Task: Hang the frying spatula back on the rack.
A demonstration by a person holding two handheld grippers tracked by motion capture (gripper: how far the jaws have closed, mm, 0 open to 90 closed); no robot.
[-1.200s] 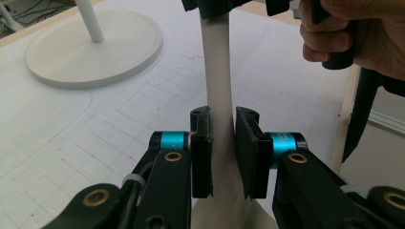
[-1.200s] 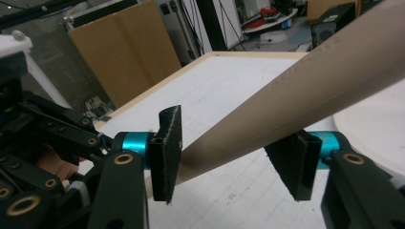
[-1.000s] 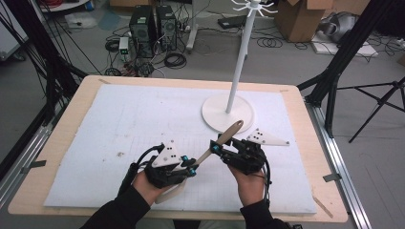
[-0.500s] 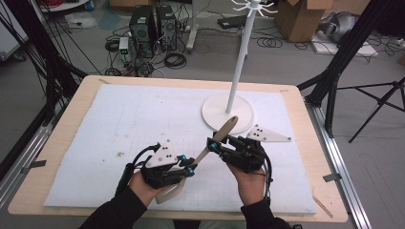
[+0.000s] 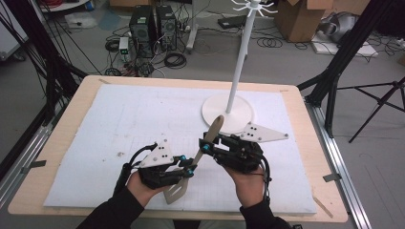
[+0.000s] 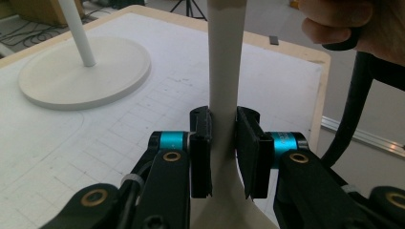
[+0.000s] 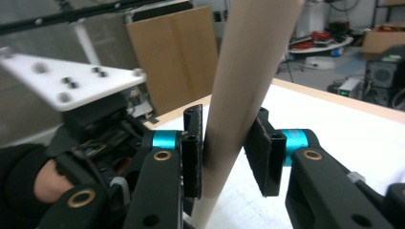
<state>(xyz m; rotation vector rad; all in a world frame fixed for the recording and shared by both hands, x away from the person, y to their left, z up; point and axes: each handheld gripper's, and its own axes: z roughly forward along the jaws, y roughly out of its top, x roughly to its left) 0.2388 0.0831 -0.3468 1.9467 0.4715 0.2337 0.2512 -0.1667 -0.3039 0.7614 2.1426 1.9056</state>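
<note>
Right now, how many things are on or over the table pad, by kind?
Spatula: 1
White stand: 1
Hand-held claws, left claw and right claw: 2
Total: 4

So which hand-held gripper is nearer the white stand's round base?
Right. The right hand-held gripper sits just in front of the base; the left hand-held gripper is farther back toward the person.

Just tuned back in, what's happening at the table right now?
A person holds one wooden spatula with both tools above the white mat. The left tool is shut on the handle near the blade. The right tool, higher up the handle, has just been closing around it. The white stand waits behind, untouched.
</note>
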